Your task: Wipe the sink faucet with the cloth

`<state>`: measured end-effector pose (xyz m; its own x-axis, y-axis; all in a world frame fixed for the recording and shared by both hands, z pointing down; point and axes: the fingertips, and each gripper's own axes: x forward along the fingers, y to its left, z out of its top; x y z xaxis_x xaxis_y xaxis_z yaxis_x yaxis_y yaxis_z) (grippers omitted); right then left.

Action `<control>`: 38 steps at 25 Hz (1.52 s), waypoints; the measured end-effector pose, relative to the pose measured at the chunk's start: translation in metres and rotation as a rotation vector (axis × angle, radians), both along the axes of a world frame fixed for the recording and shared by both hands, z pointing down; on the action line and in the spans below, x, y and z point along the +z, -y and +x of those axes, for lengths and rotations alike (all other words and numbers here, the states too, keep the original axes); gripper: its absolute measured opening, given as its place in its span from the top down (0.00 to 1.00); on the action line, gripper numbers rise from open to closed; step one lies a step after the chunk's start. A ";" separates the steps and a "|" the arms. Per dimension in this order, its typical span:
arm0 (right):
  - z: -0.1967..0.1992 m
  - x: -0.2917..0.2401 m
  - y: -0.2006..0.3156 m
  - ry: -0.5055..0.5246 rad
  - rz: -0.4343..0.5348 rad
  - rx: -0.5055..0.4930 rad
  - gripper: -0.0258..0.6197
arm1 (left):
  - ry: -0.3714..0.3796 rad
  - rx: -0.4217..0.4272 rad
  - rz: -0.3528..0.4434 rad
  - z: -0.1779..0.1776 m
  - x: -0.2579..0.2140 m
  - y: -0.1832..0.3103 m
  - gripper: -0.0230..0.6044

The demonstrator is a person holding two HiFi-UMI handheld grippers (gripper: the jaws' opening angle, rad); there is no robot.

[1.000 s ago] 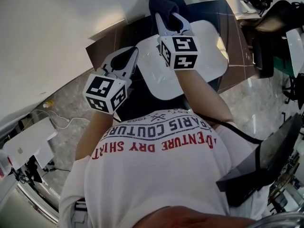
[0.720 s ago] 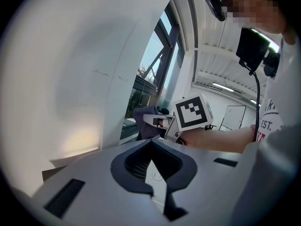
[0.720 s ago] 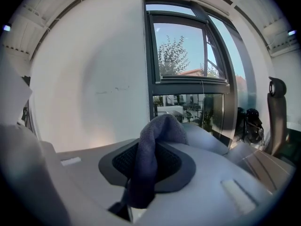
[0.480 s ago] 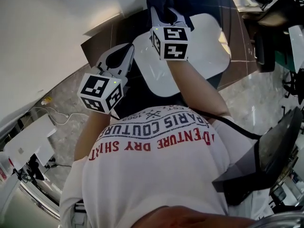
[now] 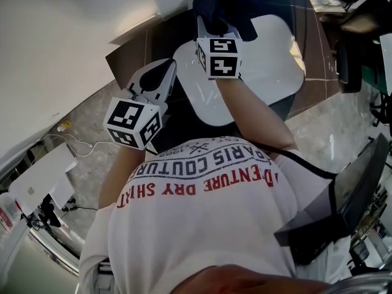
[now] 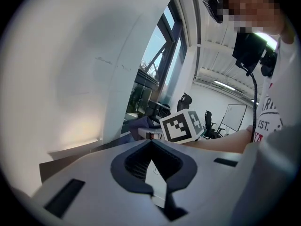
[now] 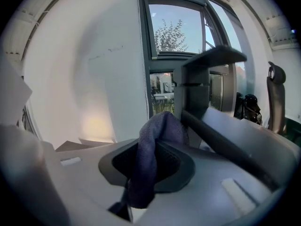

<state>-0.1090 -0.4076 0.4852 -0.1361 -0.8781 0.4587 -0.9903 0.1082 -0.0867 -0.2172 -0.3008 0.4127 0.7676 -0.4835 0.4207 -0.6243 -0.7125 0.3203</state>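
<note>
Right gripper (image 5: 213, 26) clamped on dark cloth (image 7: 149, 149), bunched end poking up just beside faucet (image 7: 202, 79), over sink (image 5: 272, 63). Cloth looks soft, light, floppy and likely to slip, so best pinched deep on thick fold. Left gripper (image 5: 160, 78) jaws together, nothing between, apart from faucet.

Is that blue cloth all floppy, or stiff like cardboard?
Probably floppy: the cloth folds and droops where the right gripper pinches it. Likely soft and light too, since it bunches up beside the faucet.
</note>
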 end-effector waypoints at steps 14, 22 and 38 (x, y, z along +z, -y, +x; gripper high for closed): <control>0.015 0.038 -0.011 -0.037 -0.052 0.024 0.85 | 0.016 0.005 -0.013 0.006 0.010 -0.003 0.96; -0.006 -0.010 -0.018 -0.025 0.054 -0.025 0.85 | 0.008 -0.001 0.004 0.006 0.003 -0.007 0.96; 0.001 -0.024 -0.011 -0.051 0.071 0.017 0.85 | 0.006 0.004 0.018 0.008 -0.008 -0.012 0.96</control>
